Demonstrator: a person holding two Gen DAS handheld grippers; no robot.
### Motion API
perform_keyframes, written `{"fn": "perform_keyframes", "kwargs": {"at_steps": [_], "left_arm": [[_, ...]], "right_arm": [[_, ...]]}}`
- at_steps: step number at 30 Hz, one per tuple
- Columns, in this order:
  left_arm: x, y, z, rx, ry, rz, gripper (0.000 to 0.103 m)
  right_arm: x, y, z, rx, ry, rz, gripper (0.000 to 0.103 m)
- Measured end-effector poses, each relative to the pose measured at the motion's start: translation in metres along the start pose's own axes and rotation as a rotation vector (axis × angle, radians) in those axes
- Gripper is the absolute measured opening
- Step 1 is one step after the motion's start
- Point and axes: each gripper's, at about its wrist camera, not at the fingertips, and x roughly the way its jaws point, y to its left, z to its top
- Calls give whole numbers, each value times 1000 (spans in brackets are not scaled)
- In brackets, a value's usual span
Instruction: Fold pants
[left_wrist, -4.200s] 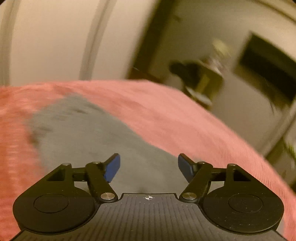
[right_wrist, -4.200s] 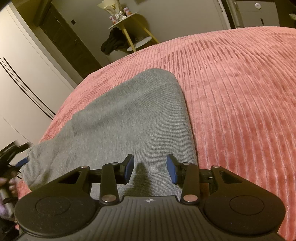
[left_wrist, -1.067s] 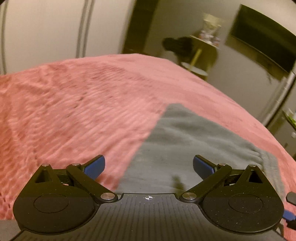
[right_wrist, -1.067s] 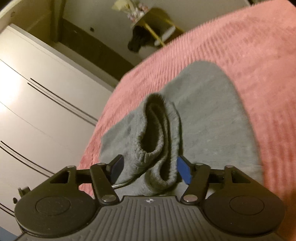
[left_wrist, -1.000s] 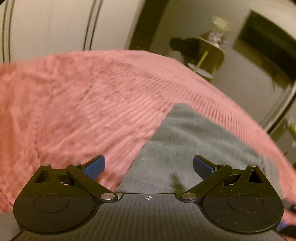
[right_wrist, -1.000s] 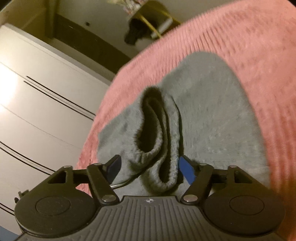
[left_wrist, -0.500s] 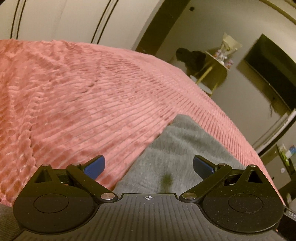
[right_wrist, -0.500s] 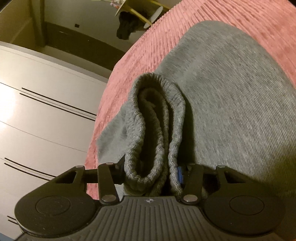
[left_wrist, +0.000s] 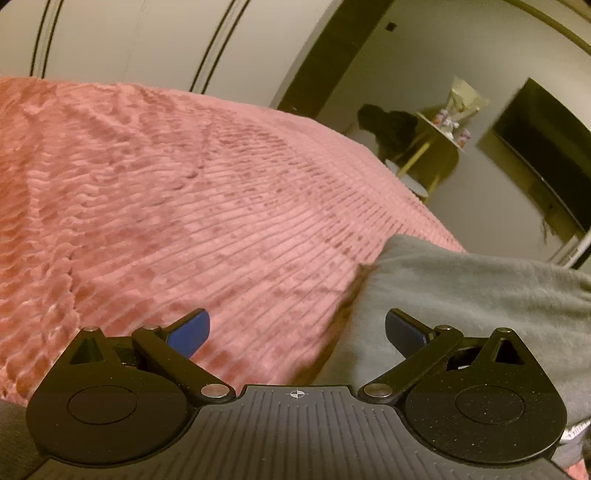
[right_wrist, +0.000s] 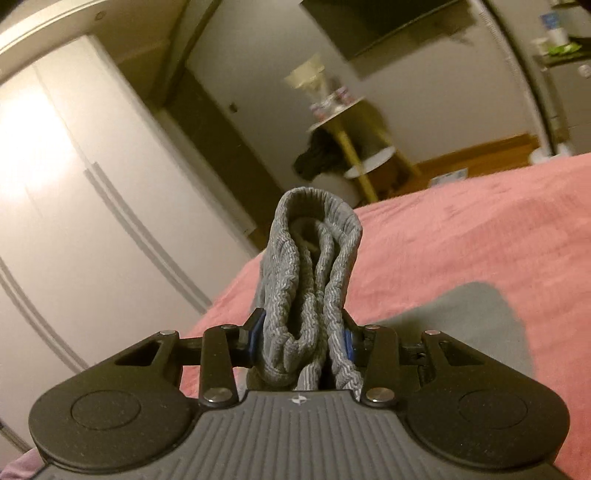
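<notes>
The right gripper is clamped on the ribbed cuff of the grey pants, holding the bunched band upright above the pink ribbed bedspread. The left gripper is spread wide, holding nothing, over the pants' edge on the bedspread.

The pants are sitting bunched between the fingers of the right gripper, rising ahead of it, the rest lying on the bed below and to its right. Ahead of the left gripper, pants are lying right, bed left.
</notes>
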Motion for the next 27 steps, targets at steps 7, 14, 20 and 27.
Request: {"fn": "perform_keyframes", "kwargs": {"at_steps": [7, 14, 20, 27], "left_arm": [[6, -16, -6, 116, 58, -25, 103], [13, -29, -13, 200, 97, -17, 103], [12, -34, -17, 240, 99, -15, 103], [8, -41, -21, 281, 94, -17, 103]], "right_arm": [[13, -70, -32, 121, 200, -242, 56], [-29, -89, -38, 219, 137, -231, 66], [-74, -94, -50, 312, 71, -174, 66], [-48, -99, -63, 474, 111, 0, 64]]}}
